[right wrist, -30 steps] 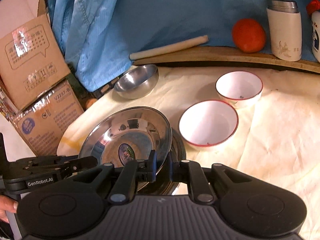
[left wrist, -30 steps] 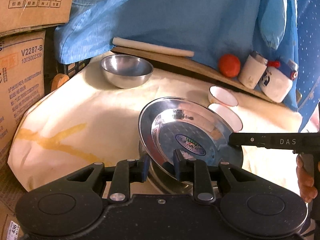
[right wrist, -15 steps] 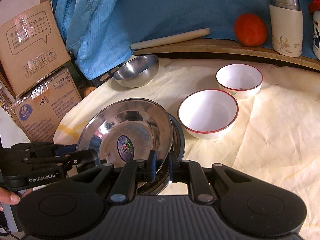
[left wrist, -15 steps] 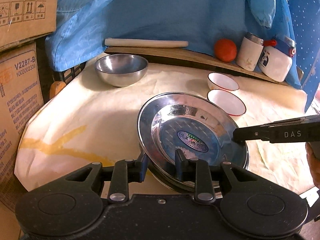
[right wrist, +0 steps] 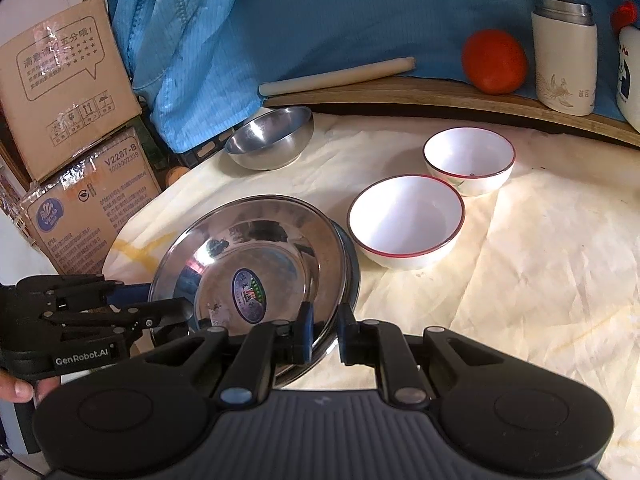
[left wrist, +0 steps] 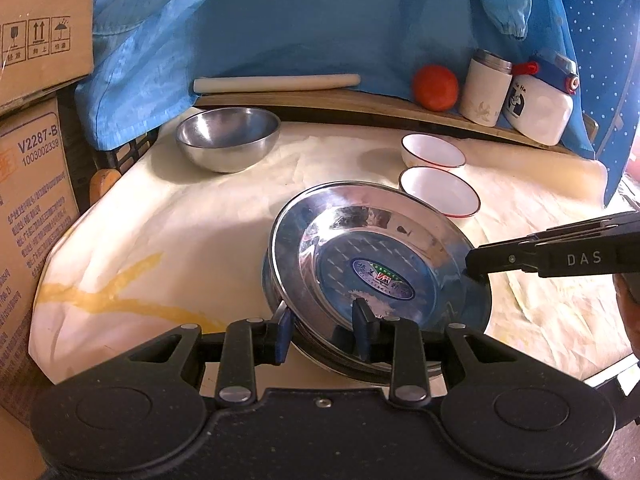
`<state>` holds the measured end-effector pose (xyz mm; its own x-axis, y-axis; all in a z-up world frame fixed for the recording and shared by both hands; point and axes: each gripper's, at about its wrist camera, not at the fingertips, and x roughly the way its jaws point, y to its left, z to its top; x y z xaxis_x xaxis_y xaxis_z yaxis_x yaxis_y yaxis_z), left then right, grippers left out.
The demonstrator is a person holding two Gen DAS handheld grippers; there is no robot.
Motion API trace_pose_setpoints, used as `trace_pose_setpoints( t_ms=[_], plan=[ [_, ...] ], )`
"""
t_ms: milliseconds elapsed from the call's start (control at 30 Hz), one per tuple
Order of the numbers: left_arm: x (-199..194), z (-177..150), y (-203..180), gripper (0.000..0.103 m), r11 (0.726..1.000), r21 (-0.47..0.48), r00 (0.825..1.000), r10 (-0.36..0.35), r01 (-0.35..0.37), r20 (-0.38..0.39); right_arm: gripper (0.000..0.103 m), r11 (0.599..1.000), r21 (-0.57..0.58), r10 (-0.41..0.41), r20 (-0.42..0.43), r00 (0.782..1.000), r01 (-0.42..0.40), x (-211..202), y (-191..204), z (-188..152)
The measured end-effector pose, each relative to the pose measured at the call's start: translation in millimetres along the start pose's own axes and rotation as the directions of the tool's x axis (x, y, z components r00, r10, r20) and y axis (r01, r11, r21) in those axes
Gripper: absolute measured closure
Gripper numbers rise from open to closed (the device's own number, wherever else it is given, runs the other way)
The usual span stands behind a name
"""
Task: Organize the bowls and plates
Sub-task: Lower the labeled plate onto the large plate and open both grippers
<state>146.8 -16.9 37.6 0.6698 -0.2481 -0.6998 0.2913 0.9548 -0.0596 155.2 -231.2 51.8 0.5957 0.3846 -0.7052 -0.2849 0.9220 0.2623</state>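
A shiny steel plate [left wrist: 380, 256] [right wrist: 256, 264] with an oval sticker lies on top of another steel plate [right wrist: 352, 268] on the cream cloth. My left gripper [left wrist: 322, 330] has its jaws wide apart around the near rim, one finger below and one over the plate. My right gripper [right wrist: 323, 330] straddles the rim at the plate's other side with its jaws slightly parted; in the left wrist view its fingers [left wrist: 504, 258] touch the plate's right edge. Two white red-rimmed bowls [right wrist: 406, 226] [right wrist: 468, 160] stand to the right. A steel bowl [left wrist: 228, 142] [right wrist: 270, 138] stands at the back left.
A wooden shelf [left wrist: 360, 106] at the back carries a rolling pin [left wrist: 276, 82], an orange fruit [left wrist: 435, 88], a white flask [left wrist: 486, 94] and a white bottle [left wrist: 538, 114]. Blue fabric [left wrist: 320, 20] hangs behind. Cardboard boxes [left wrist: 28, 168] stand at the left table edge.
The top plate has come down from a tilt onto the lower plate. Both grippers have opened around its rim.
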Motion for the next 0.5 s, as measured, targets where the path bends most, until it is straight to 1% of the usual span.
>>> trace_pose_setpoints(
  t_ms=[67,133,233,333,500],
  plan=[
    [0.1,-0.3,-0.6,0.069,1.0,0.01,1.0,0.003,-0.003,-0.002,0.089,1.0,0.0,0.01,0.001,1.0,-0.01,-0.1,-1.3,0.1],
    [-0.5,-0.2,-1.1,0.067,1.0,0.012,1.0,0.009,-0.009,-0.002,0.089,0.999,0.004,0.047,0.0,0.999,-0.047,-0.8,-0.6,0.9],
    [-0.6,-0.6,-1.2,0.067,1.0,0.018,1.0,0.017,-0.017,-0.004,0.089,0.999,-0.025,0.041,0.009,0.999,-0.041,-2.4,6.8,1.4],
    [-0.5,-1.2,-2.4,0.066,0.999,0.027,1.0,0.019,-0.019,-0.005,0.089,0.998,-0.03,0.048,0.009,0.999,-0.047,-2.8,10.1,1.9],
    [1.8,-2.3,-6.3,0.061,0.998,0.056,0.999,0.035,-0.035,0.001,0.087,0.999,-0.023,0.044,0.007,0.999,-0.044,-2.3,6.9,0.0]
  ],
)
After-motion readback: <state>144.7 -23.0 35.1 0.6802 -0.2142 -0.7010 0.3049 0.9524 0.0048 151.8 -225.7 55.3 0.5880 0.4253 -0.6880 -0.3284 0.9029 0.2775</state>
